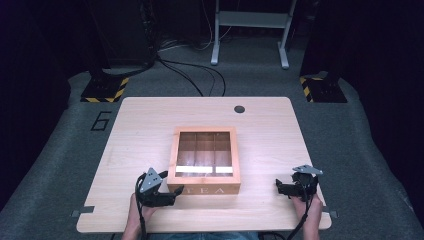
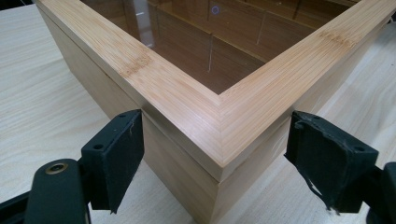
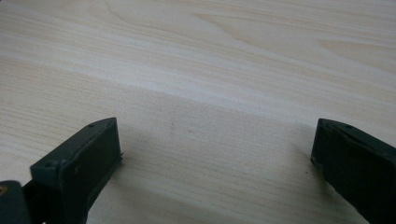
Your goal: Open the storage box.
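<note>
Item 1: tea box, bamboo, glass-paned lid, "TEA" on front wall. Sat at centre of table, lid down. High view gave the whole box plus both grippers; dividers seen thru the glass.

Item 2: left gripper, held in person's left hand, at box's near-left corner. High view showed it against the corner but not the jaw gap. Left gripper view settled that: jaws stood apart w/ the corner betw. them, one pad beside each wall. Left pad looked just short of the wood, right pad close to or touching the other wall; contact unclear, no firm squeeze visible. Lid seam ran along the corner at about pad height.

Item 3: right gripper, in right hand, well apart from box, near table's right edge. Right gripper view: jaws wide apart, bare tabletop betw. them, nothing held.
</note>
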`<state>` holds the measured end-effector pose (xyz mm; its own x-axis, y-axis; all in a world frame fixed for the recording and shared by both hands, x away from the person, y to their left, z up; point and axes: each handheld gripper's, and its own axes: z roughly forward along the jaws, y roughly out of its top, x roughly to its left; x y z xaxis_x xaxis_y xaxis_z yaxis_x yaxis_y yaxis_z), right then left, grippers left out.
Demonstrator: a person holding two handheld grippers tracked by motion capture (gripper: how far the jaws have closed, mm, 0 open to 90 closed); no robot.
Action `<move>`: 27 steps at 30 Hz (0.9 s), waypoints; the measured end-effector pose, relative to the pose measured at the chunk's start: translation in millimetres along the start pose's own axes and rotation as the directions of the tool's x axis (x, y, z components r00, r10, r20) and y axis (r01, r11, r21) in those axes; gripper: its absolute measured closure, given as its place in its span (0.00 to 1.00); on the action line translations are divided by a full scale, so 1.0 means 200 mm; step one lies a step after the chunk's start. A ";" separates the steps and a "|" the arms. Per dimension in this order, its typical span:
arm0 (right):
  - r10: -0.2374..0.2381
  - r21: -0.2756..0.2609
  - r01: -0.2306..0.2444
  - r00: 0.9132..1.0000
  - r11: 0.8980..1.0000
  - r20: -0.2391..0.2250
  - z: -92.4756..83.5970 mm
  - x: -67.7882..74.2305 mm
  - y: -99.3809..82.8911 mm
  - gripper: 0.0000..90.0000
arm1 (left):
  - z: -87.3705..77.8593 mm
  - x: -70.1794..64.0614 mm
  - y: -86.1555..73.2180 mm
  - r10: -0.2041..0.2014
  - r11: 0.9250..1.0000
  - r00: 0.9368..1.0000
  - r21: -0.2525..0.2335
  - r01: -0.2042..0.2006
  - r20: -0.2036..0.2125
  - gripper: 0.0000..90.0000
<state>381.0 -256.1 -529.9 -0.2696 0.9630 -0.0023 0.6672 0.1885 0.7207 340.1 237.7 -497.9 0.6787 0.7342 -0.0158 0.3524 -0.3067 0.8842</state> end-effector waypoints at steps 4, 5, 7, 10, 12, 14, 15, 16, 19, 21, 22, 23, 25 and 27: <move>-0.001 0.002 0.001 1.000 1.000 -0.001 0.00 0.00 0.00 0.01 | 0.00 0.01 0.00 -0.003 1.000 1.000 -0.006 0.003 0.011 0.23; 0.000 0.002 0.000 1.000 1.000 -0.001 0.00 0.00 0.00 0.01 | -0.01 0.01 0.00 0.001 1.000 1.000 0.003 -0.001 0.020 0.23; 0.000 0.000 0.000 1.000 1.000 0.000 0.00 0.00 0.00 0.01 | -0.01 0.01 0.00 0.004 1.000 1.000 -0.008 -0.004 0.015 0.25; 0.000 -0.001 0.000 1.000 1.000 0.000 0.00 0.00 0.00 0.01 | -0.02 0.02 -0.01 0.010 1.000 1.000 -0.010 -0.010 0.024 0.27; -0.001 0.002 0.001 1.000 1.000 -0.001 0.00 0.00 0.00 0.01 | -0.03 0.02 -0.01 0.017 1.000 0.999 -0.008 -0.017 0.033 0.28; 0.000 0.000 0.000 1.000 1.000 0.000 0.00 0.00 0.00 0.01 | -0.03 0.02 -0.01 0.016 1.000 1.000 -0.023 -0.016 0.027 0.29; 0.000 0.000 0.000 1.000 1.000 0.000 0.00 0.00 0.00 0.01 | -0.03 0.03 -0.01 0.021 1.000 0.999 -0.019 -0.020 0.034 0.30; 0.000 0.002 0.000 1.000 1.000 -0.001 0.00 0.00 0.00 0.01 | -0.03 0.03 -0.01 0.019 1.000 0.999 -0.021 -0.018 0.037 0.31; 0.000 0.002 0.000 1.000 1.000 -0.001 0.00 0.00 0.00 0.01 | -0.04 0.03 -0.01 0.010 0.999 0.999 -0.033 -0.009 0.041 0.33; -0.001 0.002 0.001 1.000 1.000 -0.001 0.00 0.00 0.00 0.01 | -0.04 0.04 -0.01 0.017 0.999 0.999 -0.032 -0.015 0.045 0.34; 0.002 0.001 -0.002 1.000 1.000 0.000 0.00 0.00 0.00 0.01 | -0.04 0.04 -0.01 0.016 0.999 0.999 -0.042 -0.015 0.037 0.34; 0.000 0.001 0.000 1.000 1.000 -0.001 0.00 0.00 0.00 0.01 | -0.05 0.04 -0.01 0.018 0.999 0.999 -0.037 -0.016 0.044 0.35; 0.000 0.001 0.000 1.000 1.000 0.000 0.00 0.00 0.00 0.01 | -0.05 0.04 -0.01 0.018 0.999 0.999 -0.042 -0.017 0.042 0.36; 0.001 0.000 -0.001 1.000 1.000 0.000 0.00 0.00 0.00 0.01 | -0.05 0.04 -0.01 0.012 0.999 0.999 -0.047 -0.010 0.040 0.36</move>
<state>381.0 -256.1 -529.9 -0.2688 0.9632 -0.0016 0.6676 0.1875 0.7206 338.8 249.6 -494.8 0.7077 0.7061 -0.0240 0.3153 -0.2853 0.9051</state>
